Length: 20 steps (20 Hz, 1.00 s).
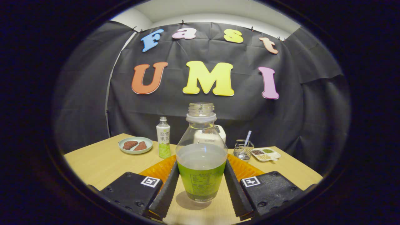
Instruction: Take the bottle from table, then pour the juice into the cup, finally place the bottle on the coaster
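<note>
On my left a plate (135, 145) with two brown pieces sits on the bench (93, 162), then a small capped bottle (163, 137). My tongs (201, 179) clamp the open juice bottle (201, 156) upright between them. Rightward, a wire basket (243, 150).

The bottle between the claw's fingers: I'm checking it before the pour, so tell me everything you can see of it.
The bottle is clear plastic with a wide, uncapped threaded mouth, a collar ring below it and a green label around its lower body. Pale liquid fills it to about the label's top edge. It is upright, its shadow on the wooden table under its base. The claw has a finger against each side of the labelled part.
</note>
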Motion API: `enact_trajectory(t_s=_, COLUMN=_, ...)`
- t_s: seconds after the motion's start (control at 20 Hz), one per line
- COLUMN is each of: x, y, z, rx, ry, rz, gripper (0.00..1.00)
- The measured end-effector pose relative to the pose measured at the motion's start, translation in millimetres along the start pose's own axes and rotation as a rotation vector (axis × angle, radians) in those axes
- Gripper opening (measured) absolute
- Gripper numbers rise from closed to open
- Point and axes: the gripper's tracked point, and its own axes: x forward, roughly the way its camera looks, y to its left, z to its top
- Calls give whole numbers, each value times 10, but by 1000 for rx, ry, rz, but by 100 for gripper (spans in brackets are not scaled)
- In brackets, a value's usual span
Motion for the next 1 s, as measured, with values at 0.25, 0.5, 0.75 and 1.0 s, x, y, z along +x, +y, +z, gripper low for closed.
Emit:
enact_trajectory(t_s=0.25, x=107, y=92, z=-214, rx=-8, ry=47, rz=33, gripper=81)
enact_trajectory(t_s=0.5, x=172, y=129, z=-295, rx=25, ry=44, rz=67, gripper=81)
enact_trajectory(t_s=0.75, x=171, y=106, z=-500, rx=6, ry=102, rz=51, gripper=81)
enact_trajectory(t_s=1.0, x=195, y=91, z=-540, rx=11, ry=119, rz=64, gripper=81)
